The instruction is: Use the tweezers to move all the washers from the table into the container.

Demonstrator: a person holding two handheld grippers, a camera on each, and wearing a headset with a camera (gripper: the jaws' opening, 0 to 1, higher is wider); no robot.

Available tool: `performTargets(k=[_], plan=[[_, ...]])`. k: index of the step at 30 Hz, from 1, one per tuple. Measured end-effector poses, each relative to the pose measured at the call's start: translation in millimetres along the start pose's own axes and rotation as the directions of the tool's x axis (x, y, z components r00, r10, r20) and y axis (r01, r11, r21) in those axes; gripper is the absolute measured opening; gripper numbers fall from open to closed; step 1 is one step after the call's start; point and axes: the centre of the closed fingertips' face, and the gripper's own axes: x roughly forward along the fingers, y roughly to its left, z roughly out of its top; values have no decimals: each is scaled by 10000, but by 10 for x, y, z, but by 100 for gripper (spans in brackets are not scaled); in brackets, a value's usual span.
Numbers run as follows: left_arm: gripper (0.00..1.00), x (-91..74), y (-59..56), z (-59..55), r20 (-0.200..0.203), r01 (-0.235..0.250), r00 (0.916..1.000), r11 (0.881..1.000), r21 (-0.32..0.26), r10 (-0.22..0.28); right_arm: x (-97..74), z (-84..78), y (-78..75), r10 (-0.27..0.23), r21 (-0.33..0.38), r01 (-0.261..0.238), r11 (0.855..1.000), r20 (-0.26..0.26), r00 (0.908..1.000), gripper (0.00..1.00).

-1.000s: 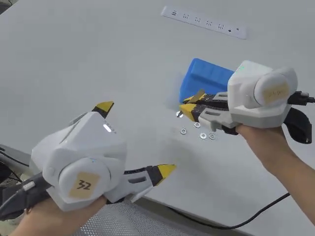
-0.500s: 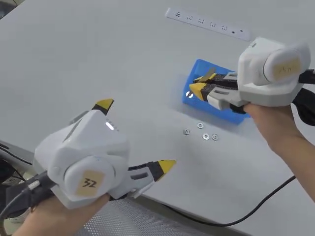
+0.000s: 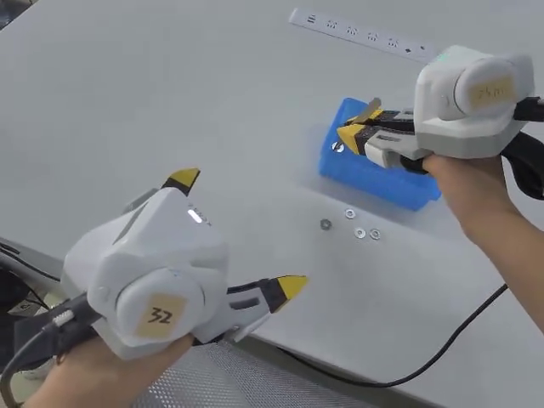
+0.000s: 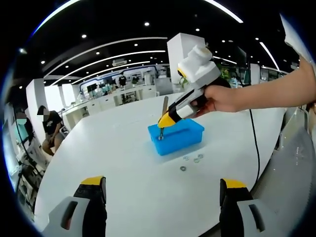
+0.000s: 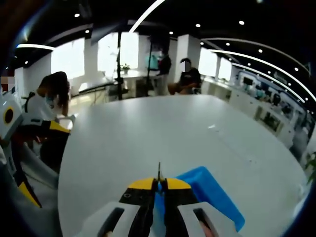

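Observation:
The blue container lies on the white table, and several small washers rest just in front of it. My right gripper is shut on thin metal tweezers, whose tip holds a washer over the container's left end. The left gripper view shows that washer hanging at the rim of the container. In the right gripper view the tweezers stick out between the shut jaws, beside the container. My left gripper stands open and holds nothing, near the table's front edge.
A white power strip lies at the far side of the table. A black cable runs over the front right of the table. Seated people are in the room behind.
My right gripper has risen from beside the loose washers and gone back over the container's left end, with a washer at the tweezers' tip. My left gripper has stayed in place.

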Motion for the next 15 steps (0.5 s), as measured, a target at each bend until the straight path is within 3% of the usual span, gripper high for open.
performTargets(k=[7, 15], plan=[[98, -1, 11, -10, -46, -24, 10000, 10000, 30, 24, 204, -165, -23, 16, -10, -17, 10000, -523, 9986, 3], [98, 8, 19, -31, -132, -17, 9999, 10000, 19, 17, 301, -311, -48, 148, 180, -132, 9998, -920, 9956, 3]])
